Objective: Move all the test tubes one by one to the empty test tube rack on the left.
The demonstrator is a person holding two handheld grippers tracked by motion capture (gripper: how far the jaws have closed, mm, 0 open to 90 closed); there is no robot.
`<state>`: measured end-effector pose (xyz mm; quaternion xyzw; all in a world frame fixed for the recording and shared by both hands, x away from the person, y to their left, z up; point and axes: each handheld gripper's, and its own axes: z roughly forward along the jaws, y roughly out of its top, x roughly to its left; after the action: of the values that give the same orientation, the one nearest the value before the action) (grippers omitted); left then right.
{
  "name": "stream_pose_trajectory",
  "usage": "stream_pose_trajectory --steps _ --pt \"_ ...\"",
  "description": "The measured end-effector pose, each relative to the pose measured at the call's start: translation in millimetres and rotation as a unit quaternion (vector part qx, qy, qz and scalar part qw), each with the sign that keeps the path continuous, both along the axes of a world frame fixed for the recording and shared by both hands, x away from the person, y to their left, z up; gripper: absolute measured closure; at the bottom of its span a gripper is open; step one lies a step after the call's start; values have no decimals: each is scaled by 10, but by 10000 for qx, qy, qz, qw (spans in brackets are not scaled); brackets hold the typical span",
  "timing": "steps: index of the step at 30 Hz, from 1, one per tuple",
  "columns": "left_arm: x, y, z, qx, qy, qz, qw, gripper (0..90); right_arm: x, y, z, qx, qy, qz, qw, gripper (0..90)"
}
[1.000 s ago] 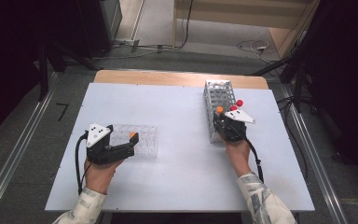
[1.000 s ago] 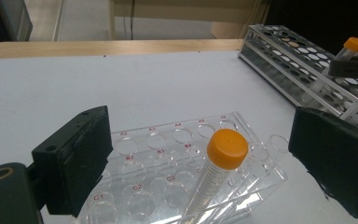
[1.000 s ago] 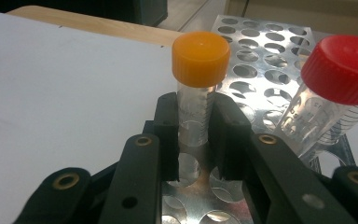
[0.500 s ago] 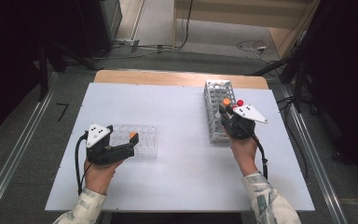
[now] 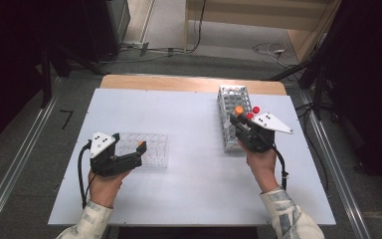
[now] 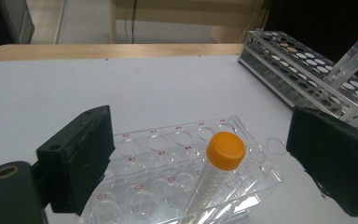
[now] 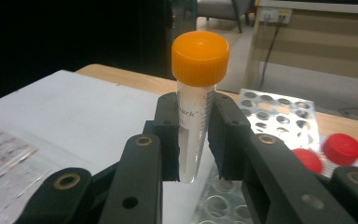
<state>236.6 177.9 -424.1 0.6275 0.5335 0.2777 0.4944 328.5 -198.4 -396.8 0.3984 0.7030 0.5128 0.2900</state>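
The right claw (image 7: 193, 140) pinches an orange-capped tube (image 7: 196, 100) clear above the metal rack (image 5: 231, 117) at far right. Left claw (image 6: 200, 158) spread around the clear tray (image 6: 168, 186), which already carries one tube (image 6: 216, 175), probably slotted; red-capped tubes (image 5: 252, 112) remain.

The left gripper (image 5: 138, 152) lay low and level in the left hand (image 5: 104, 185), jaws wide apart. The right gripper (image 5: 238, 121) was raised, jaws clamped together.
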Motion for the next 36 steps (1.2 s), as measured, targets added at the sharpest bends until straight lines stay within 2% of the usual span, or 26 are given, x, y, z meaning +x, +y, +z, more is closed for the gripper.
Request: stream_pose_trajectory --steps 3,4,10,14,18,22,29,36 --pt "-10 -6 12 -14 -19 -16 10000 93 -51 62 -8 -34 22 154 9999 717" --pt "-15 -11 16 -17 -35 -33 10000 97 -100 125 -25 -87 30 307 9995 716" --pt "-48 -64 45 -31 -71 -178 9998 112 -234 312 -121 -231 142 702 9972 717" --pt "-63 -101 53 -18 -90 -246 9997 117 -309 430 -232 -366 256 950 9945 717" --pt "-90 -165 77 6 -92 -436 9990 124 -384 522 -349 -412 363 1259 9905 716" --pt "-117 -238 89 55 -127 -567 9983 130 -449 592 -433 -494 472 1440 9872 717" --pt "-201 -484 89 161 -170 -1004 9947 152 -571 711 -519 -604 612 1739 9810 716" --pt "-269 -738 42 297 -108 -1559 9873 207 -710 858 -572 -698 692 2097 9728 716"
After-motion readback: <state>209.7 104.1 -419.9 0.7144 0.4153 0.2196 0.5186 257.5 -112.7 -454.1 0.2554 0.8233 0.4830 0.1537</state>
